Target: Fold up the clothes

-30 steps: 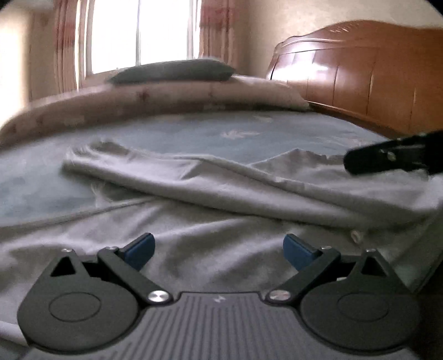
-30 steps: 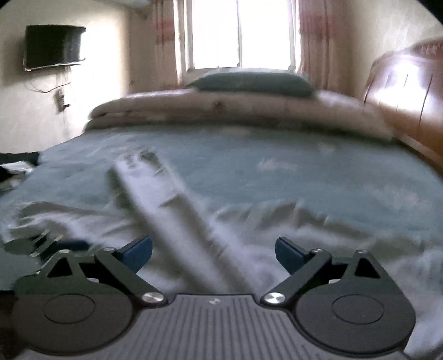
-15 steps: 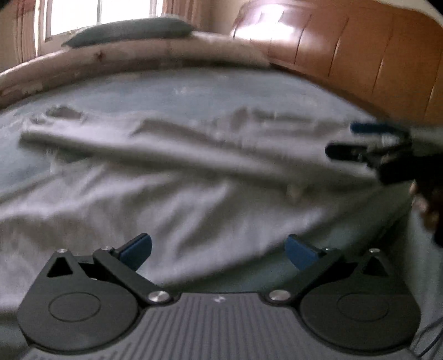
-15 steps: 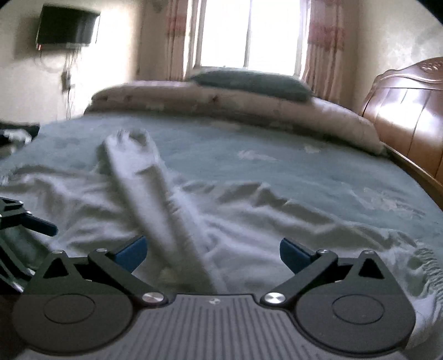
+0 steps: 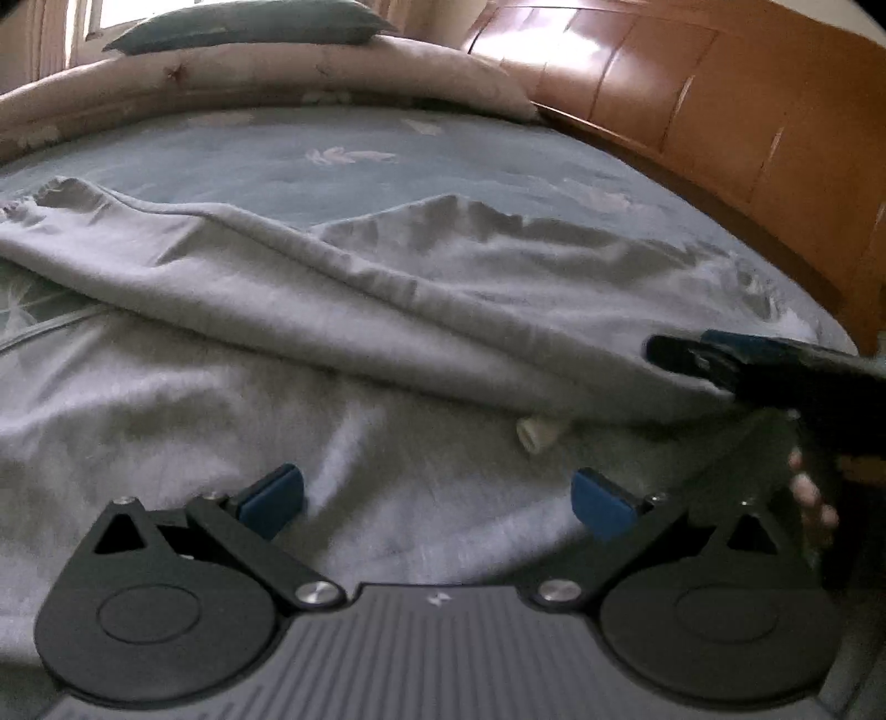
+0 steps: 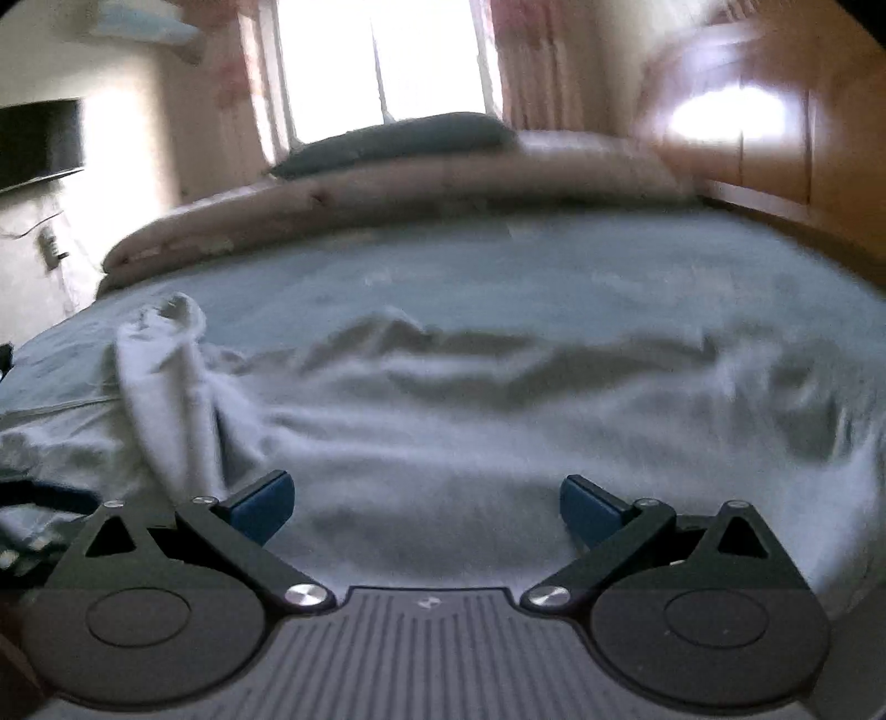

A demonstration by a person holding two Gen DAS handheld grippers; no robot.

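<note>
— Where's the garment?

— I see the grey garment spread over the near half of the bed, far half bare up to the headboard.

— Grippers?

— Left gripper gapes empty. Right gripper gapes too; only the left view shows it from outside.

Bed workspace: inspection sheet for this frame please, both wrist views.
Surface: bed with blue patterned sheet.
Job's things: grey garment spread out and creased, a long part folded across it; small white tag pokes out beneath the fold.
Clutter: rolled quilt and dark pillow at the far edge.
Grippers: left gripper open above the garment; right gripper open, nothing held.
Cables: cord on the wall below the screen, blurred.
Surroundings: wooden headboard, window with curtains.
</note>
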